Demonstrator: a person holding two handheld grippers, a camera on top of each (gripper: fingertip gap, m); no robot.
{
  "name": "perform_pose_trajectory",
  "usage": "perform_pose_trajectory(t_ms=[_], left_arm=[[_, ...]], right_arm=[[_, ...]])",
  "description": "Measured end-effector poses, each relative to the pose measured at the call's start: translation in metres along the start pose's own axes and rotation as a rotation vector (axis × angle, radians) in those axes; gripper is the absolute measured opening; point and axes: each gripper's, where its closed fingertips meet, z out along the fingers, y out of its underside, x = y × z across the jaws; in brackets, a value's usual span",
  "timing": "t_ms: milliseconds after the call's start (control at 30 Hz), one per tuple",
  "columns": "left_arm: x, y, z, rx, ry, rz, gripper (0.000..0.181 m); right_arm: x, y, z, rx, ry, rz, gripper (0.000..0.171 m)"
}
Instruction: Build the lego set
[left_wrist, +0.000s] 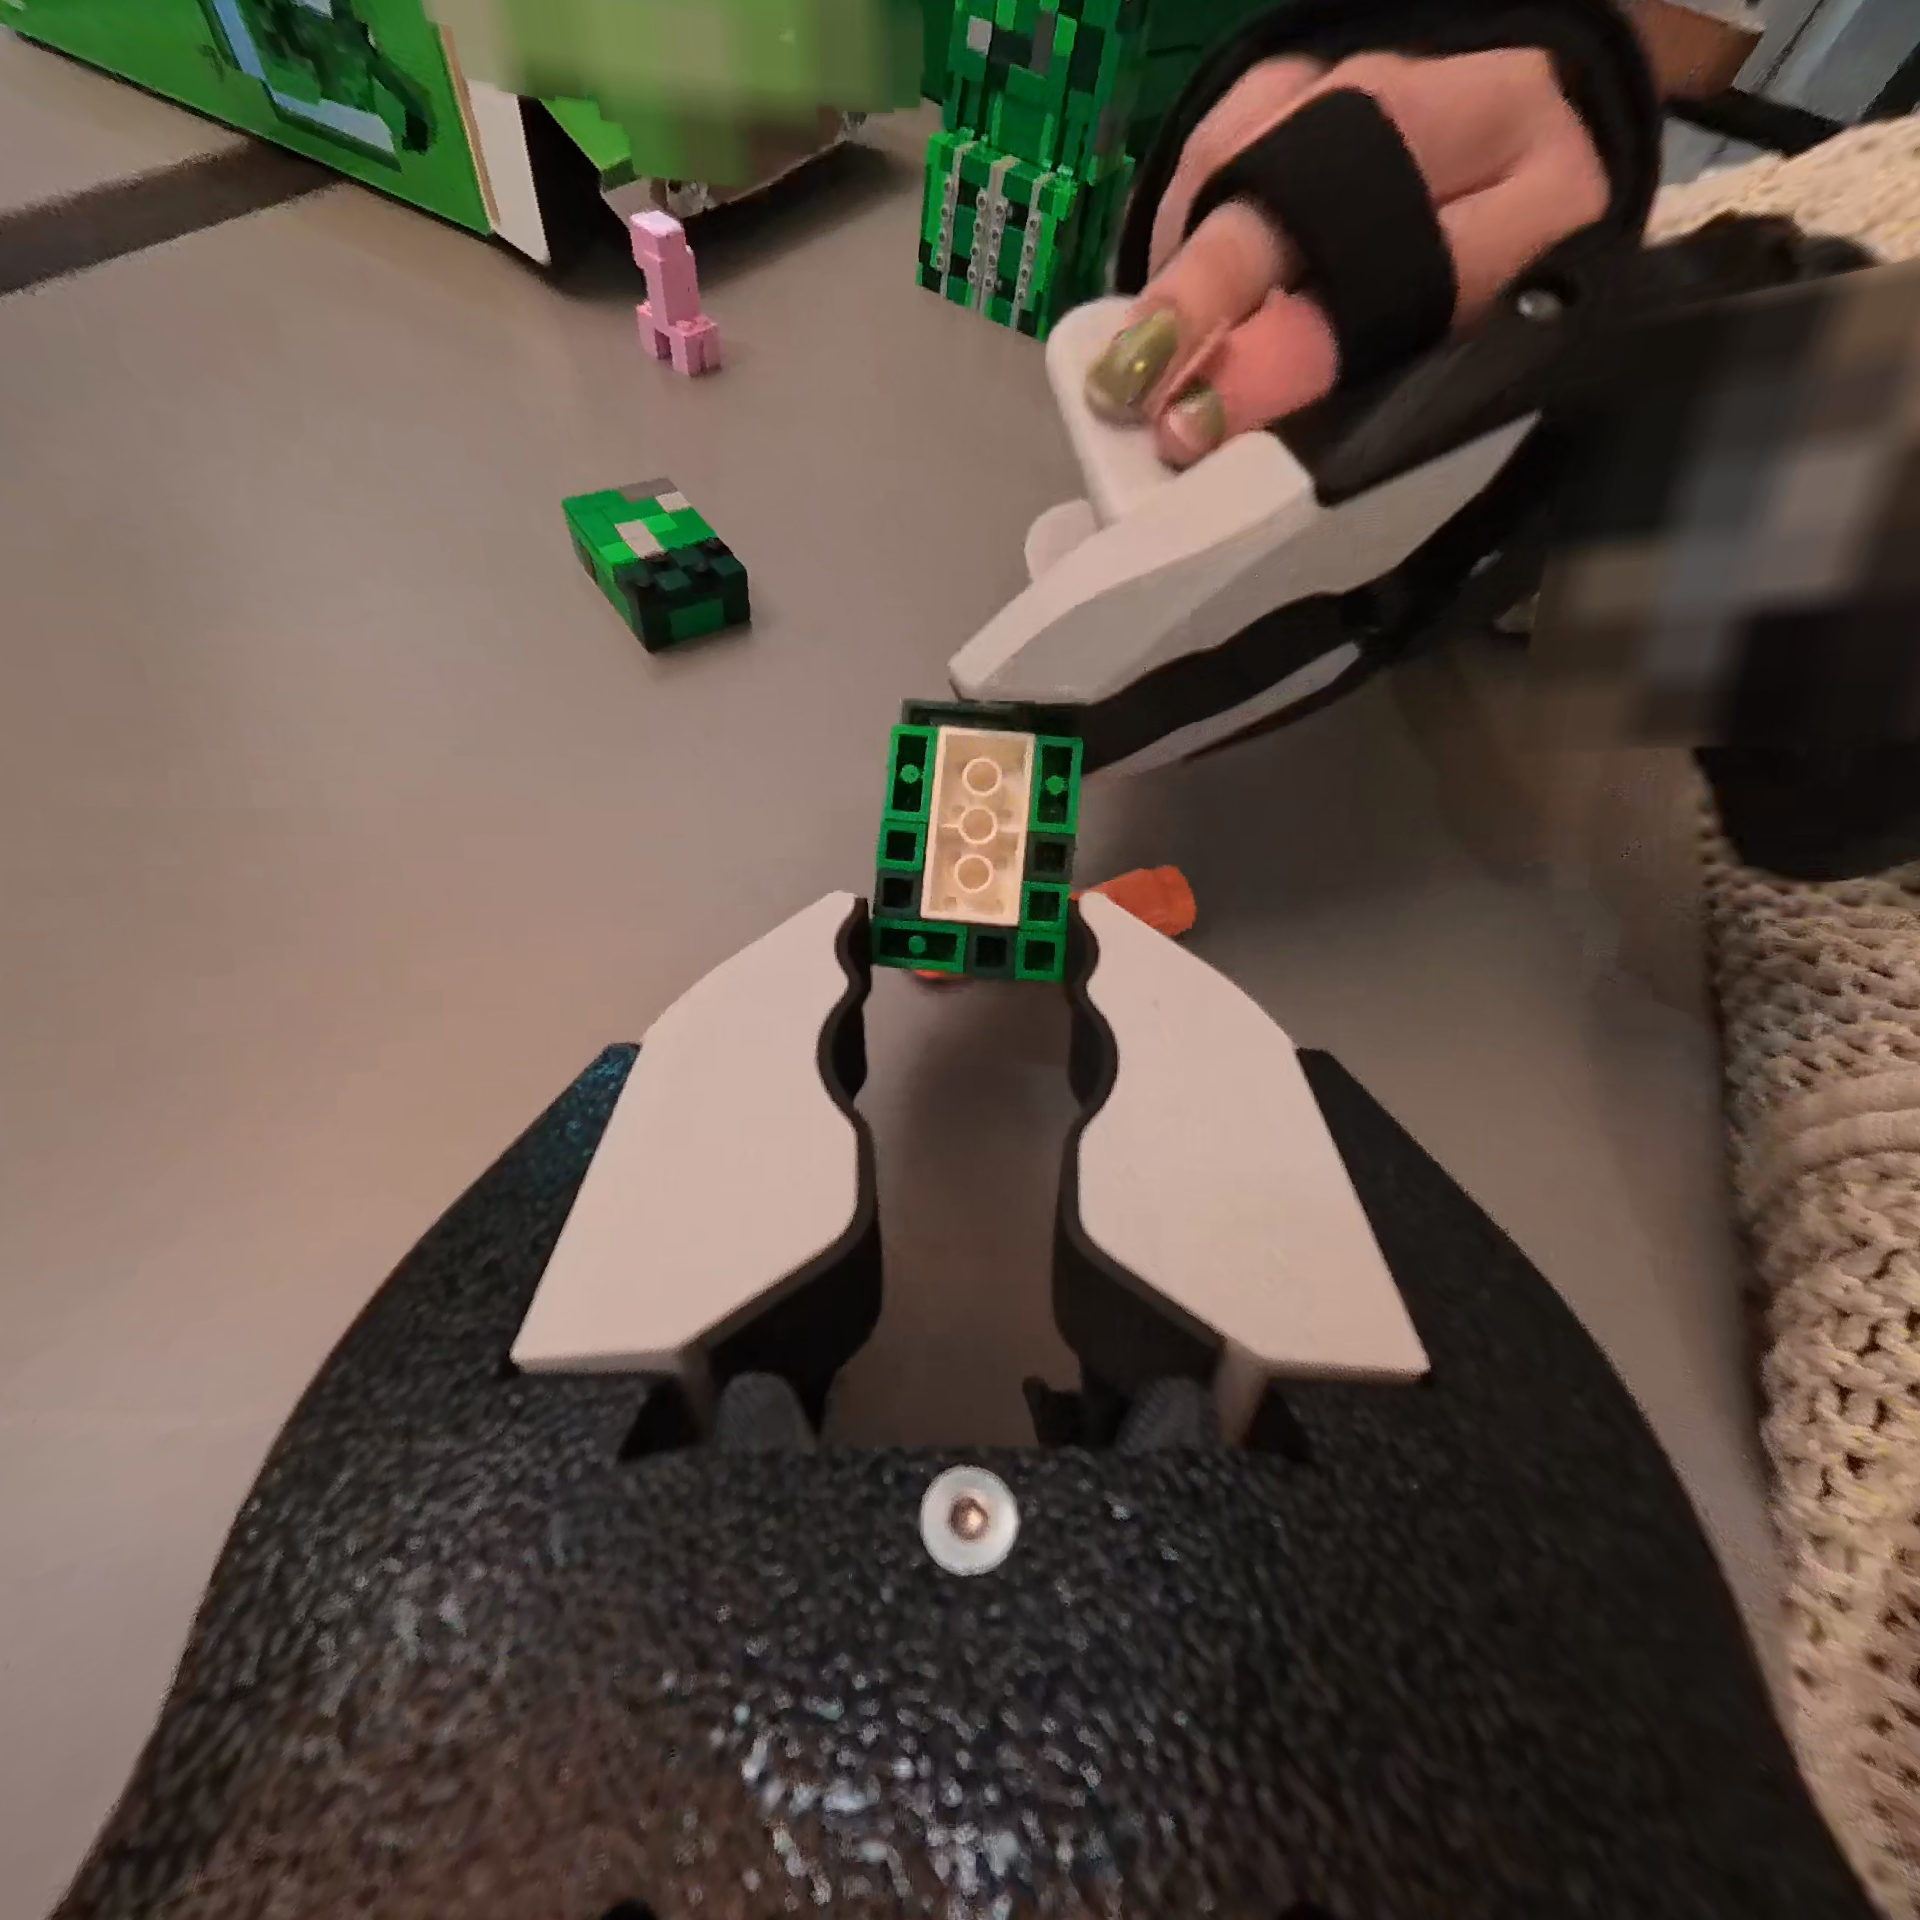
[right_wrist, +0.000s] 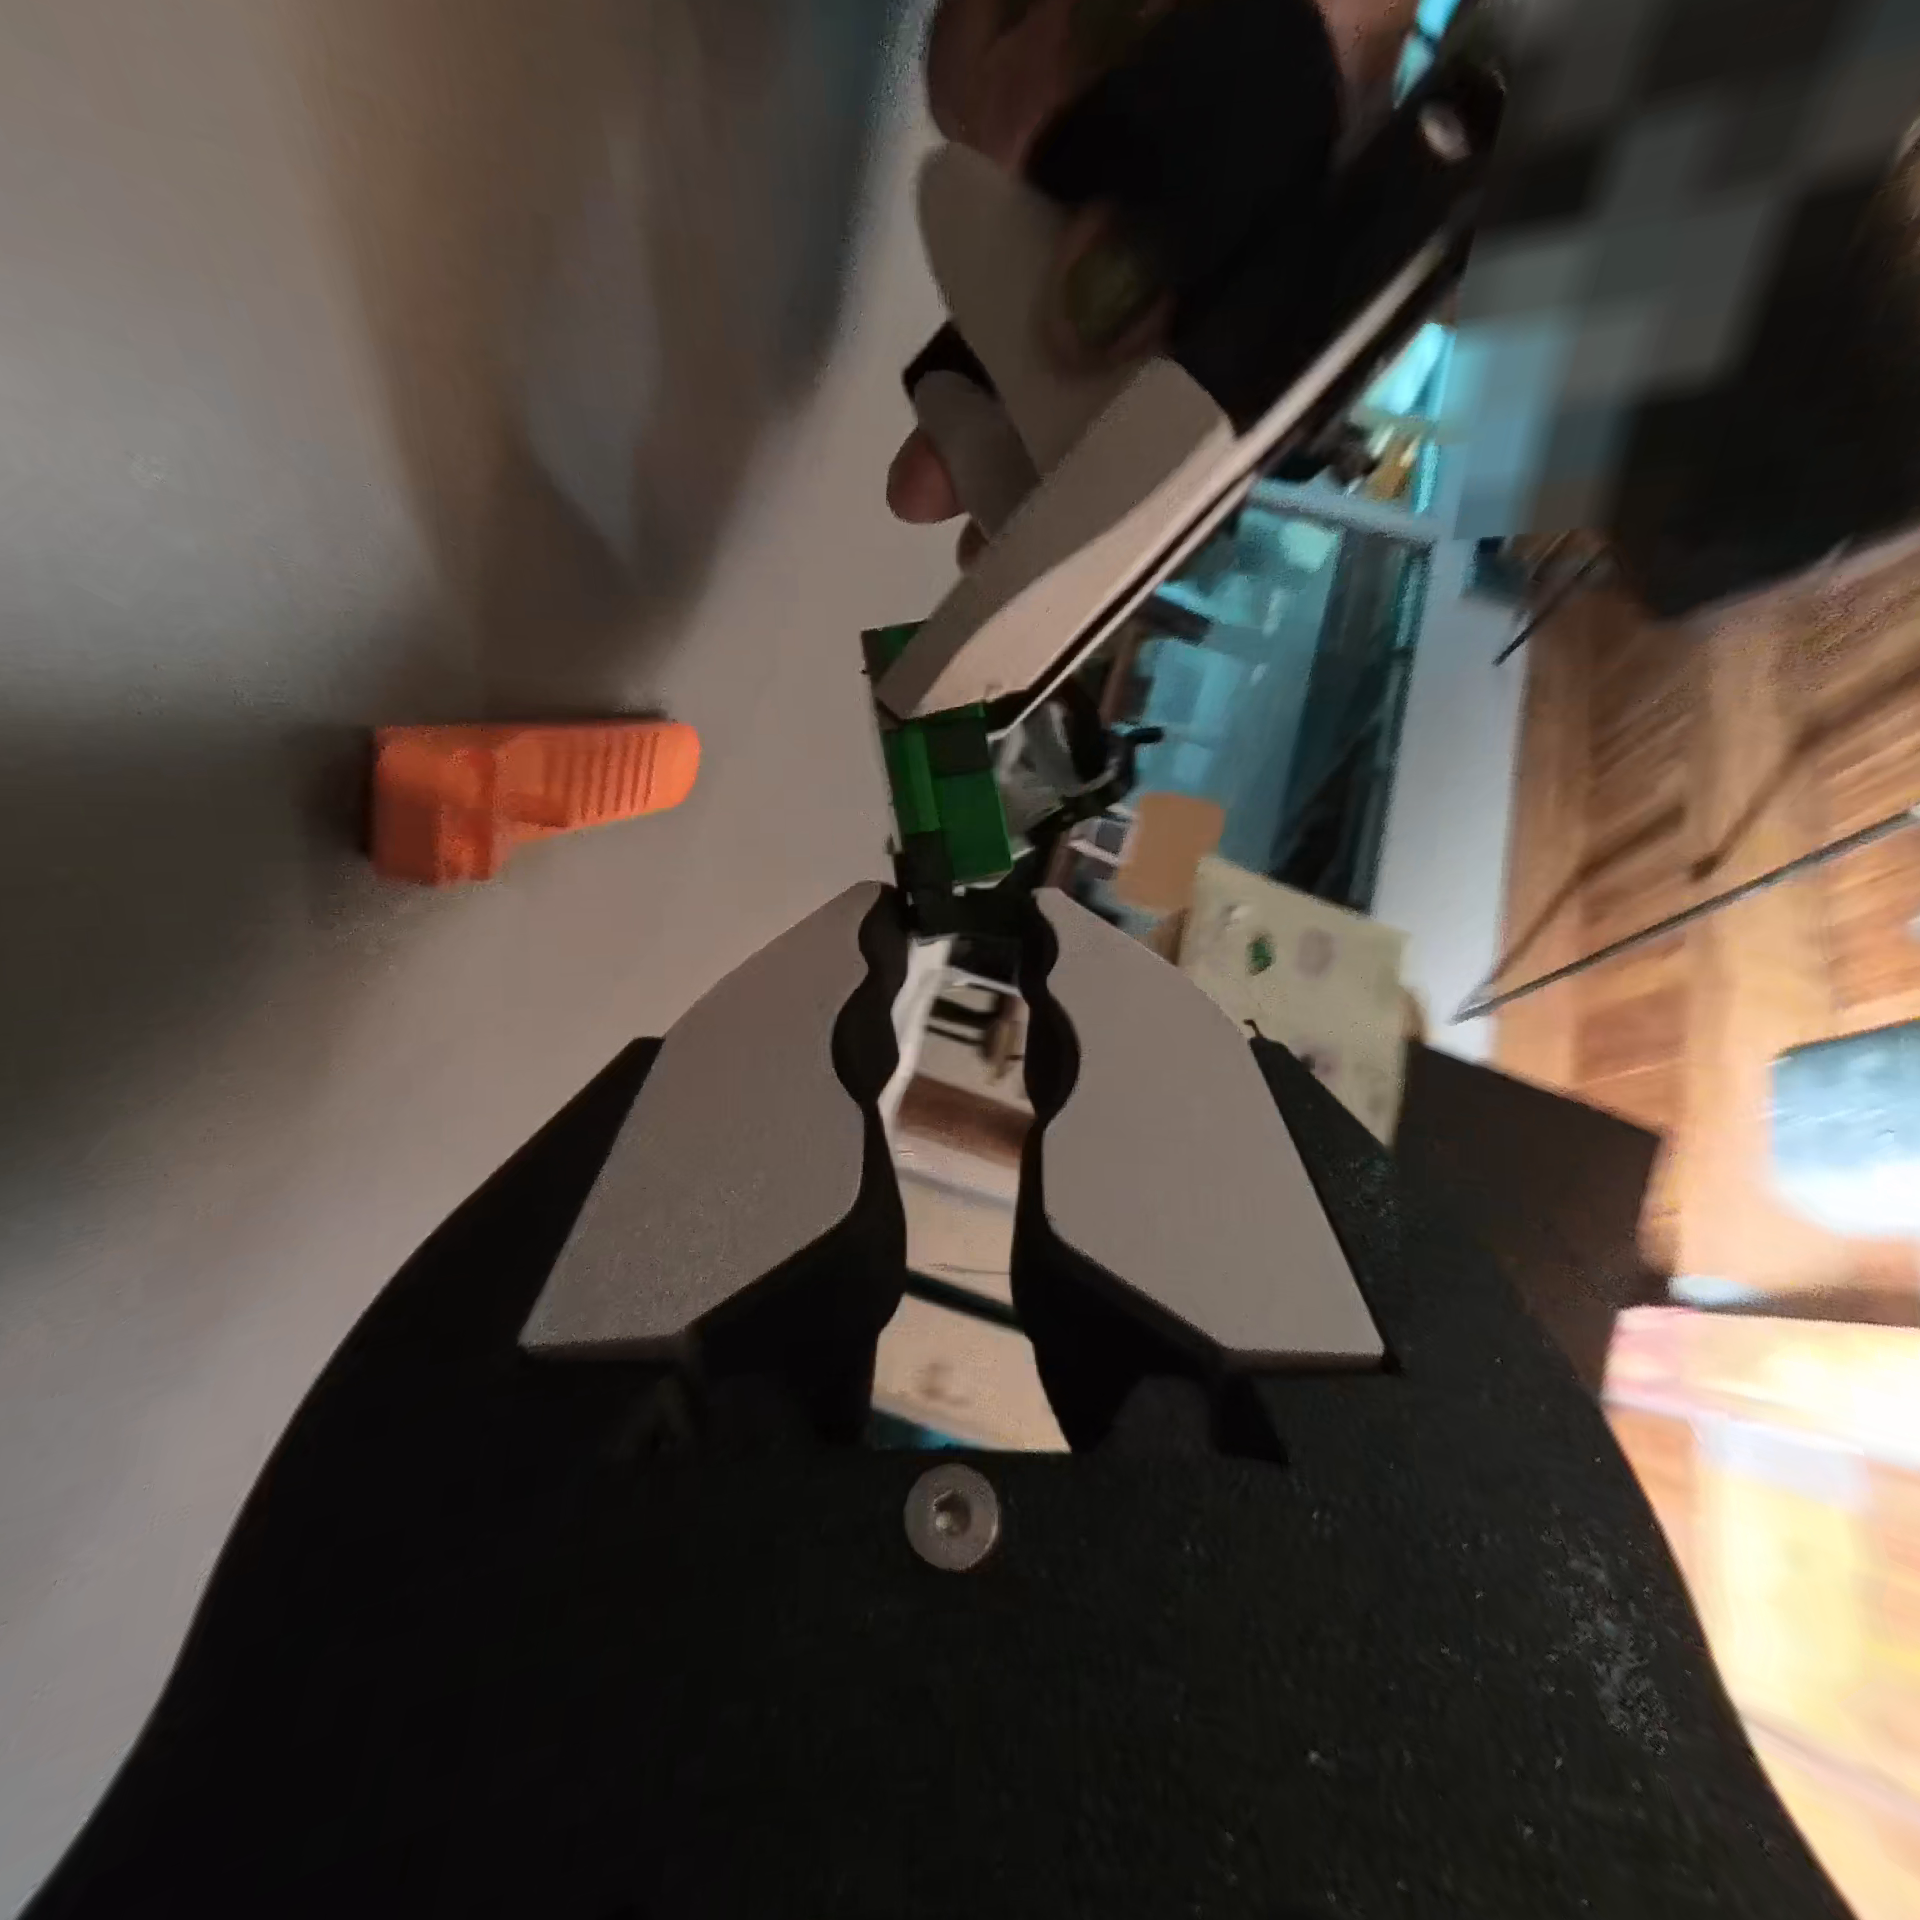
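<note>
The green block assembly (left_wrist: 975, 842) is held in the air above the grey worktop (left_wrist: 312, 831), gripped at both ends. The left gripper (left_wrist: 971, 925) clamps its near end: both fingers (left_wrist: 769, 1039) press against the sides of the lowest row of the assembly. The right gripper (left_wrist: 1013, 696) comes in from the upper right of the assembly and closes on its far end; in the right wrist view the right gripper (right_wrist: 961, 914) fingers are clenched on a dark corner of the same assembly (right_wrist: 951, 790), with some motion blur.

Governing relation: the long axis of the assembly runs straight away from the left gripper, in line with its fingers. The right gripper meets it at an angle from the far side. Both grippers are in contact, so neither is nearer.

Appearance: the underside faces the left wrist camera. It shows a cream plate with three round tubes, framed by bright green and dark green hollow cells.

Behind and left of the assembly, a second green block piece (left_wrist: 657, 566) lies flat on the worktop. Just right of the assembly, an orange brick separator (right_wrist: 530, 795) rests on the worktop. Farther behind the assembly stand a pink figure (left_wrist: 673, 296) and a tall green model (left_wrist: 1013, 166)
</note>
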Motion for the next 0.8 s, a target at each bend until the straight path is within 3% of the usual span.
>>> perform_pose_trajectory(t_ms=[133, 300, 400, 633, 733, 800], left_arm=[[-0.01, -0.013, -0.005, 0.068, -0.129, 0.126, 0.056], [-0.015, -0.026, -0.011, 0.106, -0.335, 0.464, 0.057], [-0.014, -0.028, -0.011, 0.091, -0.431, 0.668, 0.054], [-0.005, -0.029, -0.008, 0.078, -0.5, 0.907, 0.046], [0.0, -0.027, -0.004, 0.066, -0.499, 0.98, 0.035], [0.001, -0.024, -0.002, 0.049, -0.496, 1.004, 0.018]], right_arm=[[-0.003, 0.005, 0.002, 0.021, -0.14, 0.344, 0.02], [-0.006, 0.01, 0.004, 0.016, -0.202, 0.459, 0.02], [-0.007, 0.011, 0.003, 0.015, -0.22, 0.502, 0.02], [-0.009, 0.008, 0.001, 0.036, -0.281, 0.569, 0.02], [-0.01, 0.005, 0.001, 0.044, -0.307, 0.579, 0.02], [-0.008, 0.006, 0.001, 0.042, -0.303, 0.582, 0.02]])
